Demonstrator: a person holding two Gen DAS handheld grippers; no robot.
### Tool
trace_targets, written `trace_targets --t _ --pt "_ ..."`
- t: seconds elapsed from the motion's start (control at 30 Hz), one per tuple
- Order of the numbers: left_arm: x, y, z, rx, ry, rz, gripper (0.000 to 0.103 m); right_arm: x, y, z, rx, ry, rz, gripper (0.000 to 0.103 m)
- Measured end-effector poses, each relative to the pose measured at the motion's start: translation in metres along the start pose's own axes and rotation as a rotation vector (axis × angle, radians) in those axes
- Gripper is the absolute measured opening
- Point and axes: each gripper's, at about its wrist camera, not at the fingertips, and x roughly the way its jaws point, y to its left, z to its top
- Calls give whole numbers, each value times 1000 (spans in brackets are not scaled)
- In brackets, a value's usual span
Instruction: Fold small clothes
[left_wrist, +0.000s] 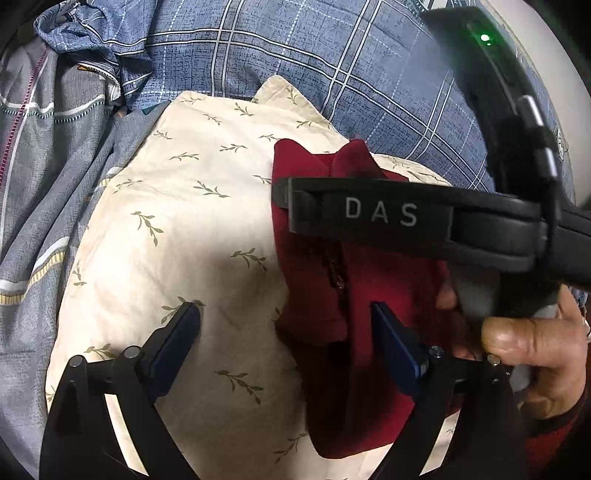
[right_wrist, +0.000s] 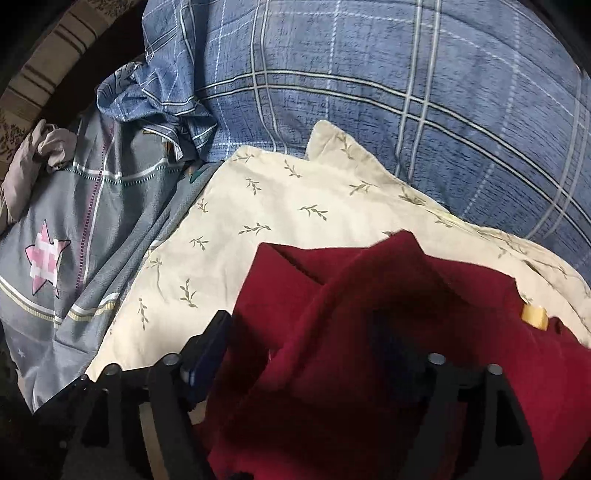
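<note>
Left wrist view first: the left gripper (left_wrist: 286, 317) hangs over the bed with its fingers (left_wrist: 177, 332) spread wide and nothing clamped between them. One blue pad sits above the cream cloth with the leaf sprigs (left_wrist: 192, 229), the other above the dark red garment (left_wrist: 373, 295). Whether the pads brush the fabric cannot be told, but they are not pinching it. The red garment lies on the cream cloth, right of centre, bunched with two peaks at its far edge and a zip line running down its middle. Across it reaches the right gripper (left_wrist: 406, 218), a black bar lettered DAS, with a person's hand (left_wrist: 532, 343) wrapped around its handle at the right edge. A green light glows on the black housing (left_wrist: 487, 55) above. Beyond the cream cloth lies the blue checked bedding (left_wrist: 332, 66), and on the left a grey striped quilt (left_wrist: 44, 192).

Over to the right wrist view: the right gripper's fingers (right_wrist: 210, 343) stand well apart, and no earlier look is on offer. The red garment fills the space between them in loose folds, one pad half lost in its shadow, neither pad pressing on it as far as shows. A small yellow tag (right_wrist: 535, 315) peeks out on the garment's right side. The cream cloth spreads beneath and behind it, the grey quilt with a pink star (right_wrist: 46, 258) off to the left, and the blue checked bedding along the top.
</note>
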Motion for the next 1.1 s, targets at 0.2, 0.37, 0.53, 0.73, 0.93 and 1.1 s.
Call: trace_targets --t 0.2,0.37,0.53,0.73,0.93,1.1 --pt "1 0 0 3 0 1 94 8 -6 2 0 27 -10 90" --pt "1 0 0 3 -1 1 95 17 3 2 -47 30 -57 91" --pt "0 0 0 5 -7 -14 95 -1 -8 -5 -37 -27 -22 53" --pt "-3 -17 -2 67 -35 -76 95 -33 -47 -14 122 -85 147 22" --pt "14 -31 -5 95 12 -115 67 -32 -49 -16 135 -78 150 22" --pt "7 -33 -4 96 -14 -133 44 -34 -52 -15 170 -64 190 52"
